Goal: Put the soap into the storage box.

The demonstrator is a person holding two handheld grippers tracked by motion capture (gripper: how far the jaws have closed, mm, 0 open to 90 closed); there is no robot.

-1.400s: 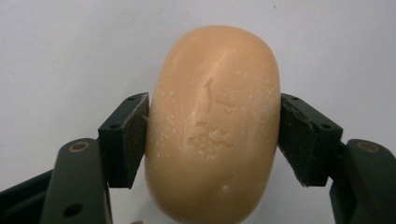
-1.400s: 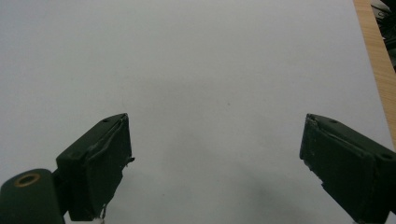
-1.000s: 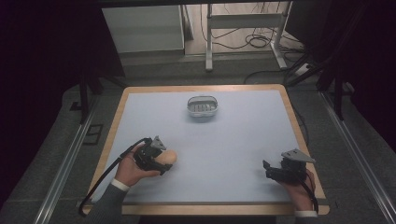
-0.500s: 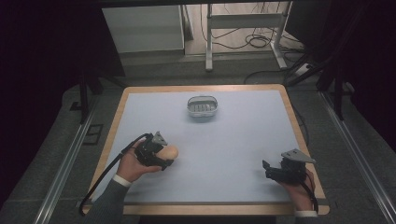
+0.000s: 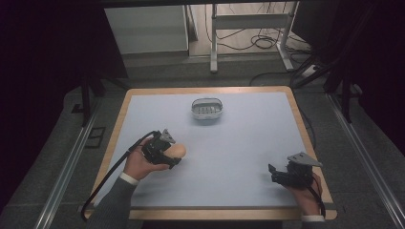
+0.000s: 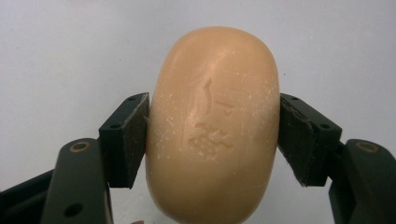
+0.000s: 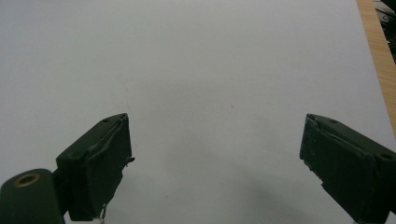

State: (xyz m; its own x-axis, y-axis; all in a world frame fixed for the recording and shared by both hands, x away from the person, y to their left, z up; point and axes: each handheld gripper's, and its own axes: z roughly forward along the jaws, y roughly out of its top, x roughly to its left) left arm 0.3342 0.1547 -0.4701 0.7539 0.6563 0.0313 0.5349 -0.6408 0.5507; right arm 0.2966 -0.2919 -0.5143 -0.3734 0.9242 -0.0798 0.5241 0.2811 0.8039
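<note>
A tan oval bar of soap (image 6: 212, 126) with an embossed mark sits squeezed between both black pads (image 6: 126, 137) of my left gripper (image 6: 212, 135). From above, that left gripper (image 5: 175, 156) is at the table's left front, shut on the soap (image 5: 177, 152) just over the white surface. An empty grey soap dish (image 5: 207, 109) stands at the back middle, well apart from the soap. At the right front, my right gripper (image 5: 273, 172) rests low, jaws wide apart. Its own view confirms the right gripper (image 7: 215, 158) is open over bare white surface, nothing between its fingers (image 7: 100, 158).
The white table top (image 5: 239, 143) has a wooden rim (image 5: 305, 129), which also appears as a wooden edge (image 7: 378, 60) in the right gripper view. Beyond the table lie a dark floor, metal frame legs (image 5: 214, 43) and cables (image 5: 260, 43).
My left gripper has carried the soap a little forward and to the right, toward the table's middle. The right gripper has stayed put.
</note>
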